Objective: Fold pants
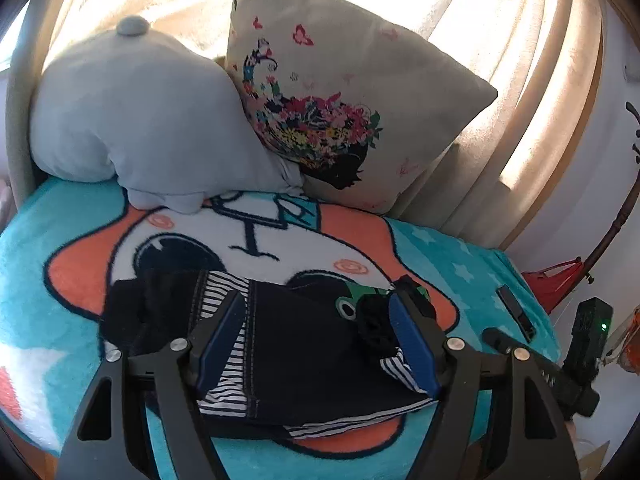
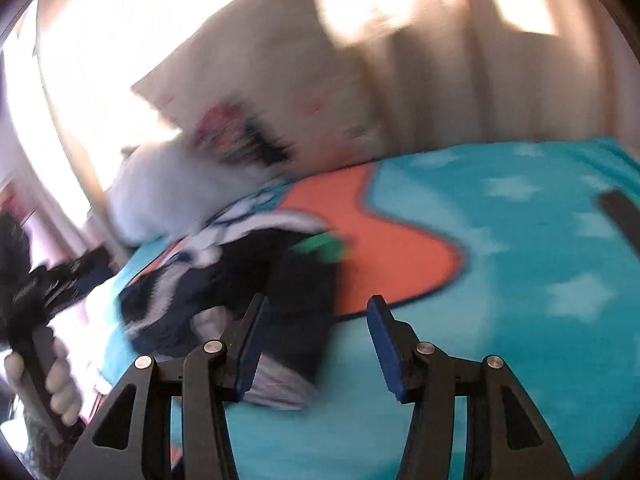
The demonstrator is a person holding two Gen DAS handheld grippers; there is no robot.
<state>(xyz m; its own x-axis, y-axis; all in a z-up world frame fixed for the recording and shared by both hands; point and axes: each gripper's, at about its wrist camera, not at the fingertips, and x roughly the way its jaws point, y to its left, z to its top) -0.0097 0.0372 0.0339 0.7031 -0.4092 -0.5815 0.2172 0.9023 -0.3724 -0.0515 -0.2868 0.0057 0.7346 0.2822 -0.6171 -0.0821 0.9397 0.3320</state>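
I see a bed under a teal cartoon blanket, a grey plush pillow and a butterfly cushion against sunlit curtains. The dark pants lie bunched mid-blanket. My left gripper is spread wide over them, grasping nothing. My right gripper is released beside them.

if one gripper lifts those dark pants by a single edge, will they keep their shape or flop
The pants would probably flop: they lie in soft, uneven folds on the blanket, striped lining spilling out. They look light. The fleecy blanket may drag on them if pushed.
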